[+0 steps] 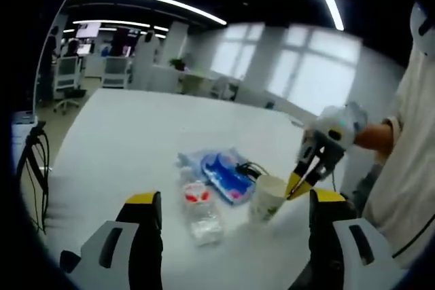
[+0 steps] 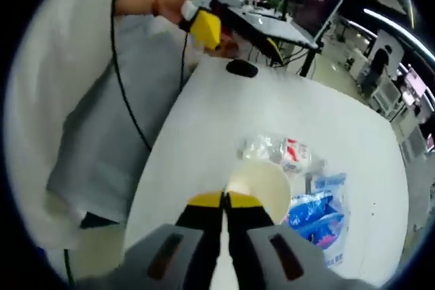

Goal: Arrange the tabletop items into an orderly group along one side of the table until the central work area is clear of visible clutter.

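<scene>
On the white table (image 1: 136, 140) a white paper cup (image 1: 267, 198) stands upright. Beside it a clear plastic bottle (image 1: 200, 208) with a red label lies on its side, and a blue packet (image 1: 224, 173) lies just beyond the bottle. My right gripper (image 1: 299, 185) comes in from the right, its yellow tips pinched on the cup's rim. In the right gripper view, that gripper (image 2: 224, 198) is shut on the near rim of the cup (image 2: 262, 185), with the bottle (image 2: 279, 149) and packet (image 2: 316, 219) behind it. My left gripper (image 1: 236, 198) is open above the near table edge and holds nothing.
A black cable (image 1: 251, 166) lies behind the cup. A dark mouse-like object (image 2: 241, 67) and a laptop (image 2: 285, 28) sit at the far end of the table (image 2: 326, 120). The person stands along the table's edge. Office chairs and desks stand beyond.
</scene>
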